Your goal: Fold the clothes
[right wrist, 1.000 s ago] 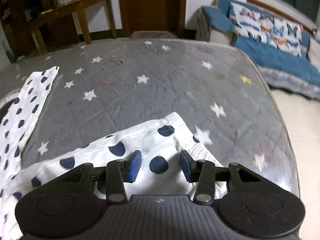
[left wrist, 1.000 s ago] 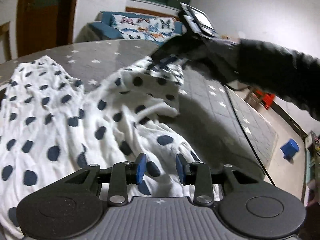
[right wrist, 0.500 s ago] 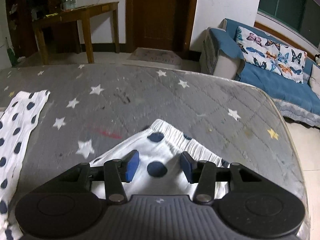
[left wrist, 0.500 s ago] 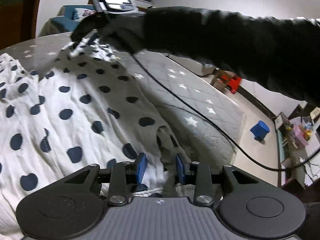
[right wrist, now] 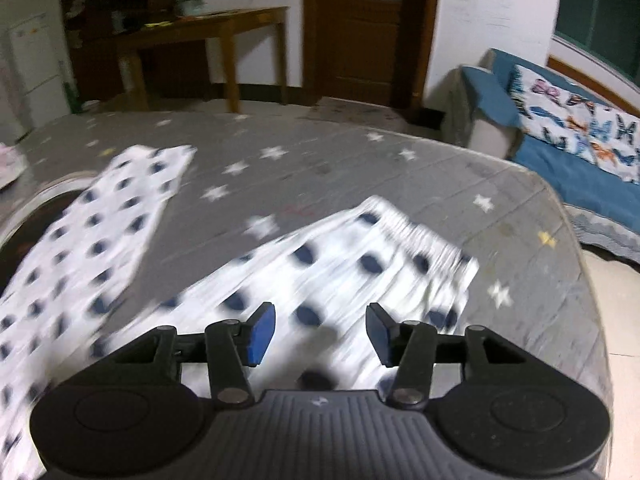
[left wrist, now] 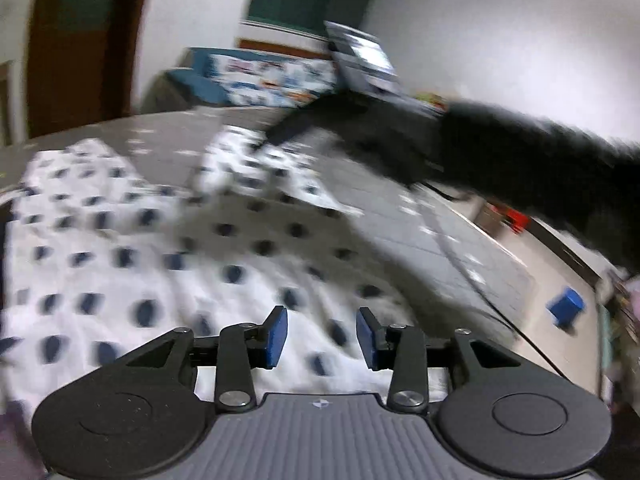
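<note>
Since half a second ago both grippers have let go of the garment and pulled back, and the elastic waistband edge the right one was carrying now lies flat, further from it. The grey quilted mattress with white stars (right wrist: 360, 160) fills both views. Spread on it is the white cotton garment with dark blue polka dots (left wrist: 160, 272), one leg stretching away to the left in the right wrist view, the elasticated waistband part (right wrist: 400, 248) lying nearer the mattress's right edge. The left gripper (left wrist: 321, 336) hovers over the rumpled middle of the cloth, its blue-padded fingers apart and holding nothing. The right gripper (right wrist: 321, 334) sits above the waistband part, likewise spread wide and empty. Both views are blurred by motion. My judgement: the fold looks loose and lumpy, so grabbing a single layer next could drag the top layer off and undo it; the waistband part also lies near the mattress edge and could slide over
</note>
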The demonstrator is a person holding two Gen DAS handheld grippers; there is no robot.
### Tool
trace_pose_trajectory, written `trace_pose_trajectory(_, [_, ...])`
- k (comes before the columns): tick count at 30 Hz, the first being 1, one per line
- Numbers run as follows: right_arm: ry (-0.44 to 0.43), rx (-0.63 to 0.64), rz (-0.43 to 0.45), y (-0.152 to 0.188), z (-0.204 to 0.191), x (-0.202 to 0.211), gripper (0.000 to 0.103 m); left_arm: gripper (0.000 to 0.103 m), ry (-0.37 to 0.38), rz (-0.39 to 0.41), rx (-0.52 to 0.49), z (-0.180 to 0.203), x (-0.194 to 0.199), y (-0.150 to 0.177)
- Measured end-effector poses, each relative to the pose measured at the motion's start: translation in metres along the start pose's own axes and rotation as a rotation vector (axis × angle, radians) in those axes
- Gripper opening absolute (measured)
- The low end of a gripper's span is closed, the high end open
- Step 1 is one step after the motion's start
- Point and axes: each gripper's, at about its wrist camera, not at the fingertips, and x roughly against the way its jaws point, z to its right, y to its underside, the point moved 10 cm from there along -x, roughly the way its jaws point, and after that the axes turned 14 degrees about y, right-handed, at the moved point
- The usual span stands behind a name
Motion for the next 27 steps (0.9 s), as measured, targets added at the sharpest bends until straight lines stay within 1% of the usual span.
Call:
trace_pose_trajectory(4, [-0.067,0.019,0.005,0.025,-0.018,0.031,0.051,0.043,-0.132,0.039,0.063,-0.035,0.019,-0.005])
trace_pose_trajectory(7, [-0.116,0.033,0.009,0.043,-0.030,0.053,0.051,0.043,-0.208,0.062,0.121,-0.063,0.031,-0.006])
trace_pose_trajectory(10, [-0.109,0.047,0.011,0.058,-0.031,0.060,0.051,0.043,-0.255,0.085,0.188,-0.088,0.041,-0.004])
trace_pose_trajectory(12, [-0.104,0.056,0.012,0.067,-0.031,0.065,0.051,0.041,-0.276,0.086,0.229,-0.101,0.045,0.003])
trace_pose_trajectory(15, [-0.097,0.070,0.014,0.082,-0.032,0.072,0.051,0.041,-0.306,0.072,0.274,-0.115,0.051,0.016])
trace_pose_trajectory(21, [-0.083,0.098,0.017,0.111,-0.034,0.086,0.053,0.034,-0.316,0.076,0.261,-0.114,0.065,0.031])
trace_pose_trajectory(26, [-0.031,0.119,0.034,0.118,-0.030,0.099,0.053,0.034,-0.335,0.074,0.254,-0.109,0.075,0.037])
trace_pose_trajectory(27, [-0.033,0.120,0.047,0.118,-0.031,0.105,0.053,0.034,-0.339,0.079,0.252,-0.107,0.077,0.037])
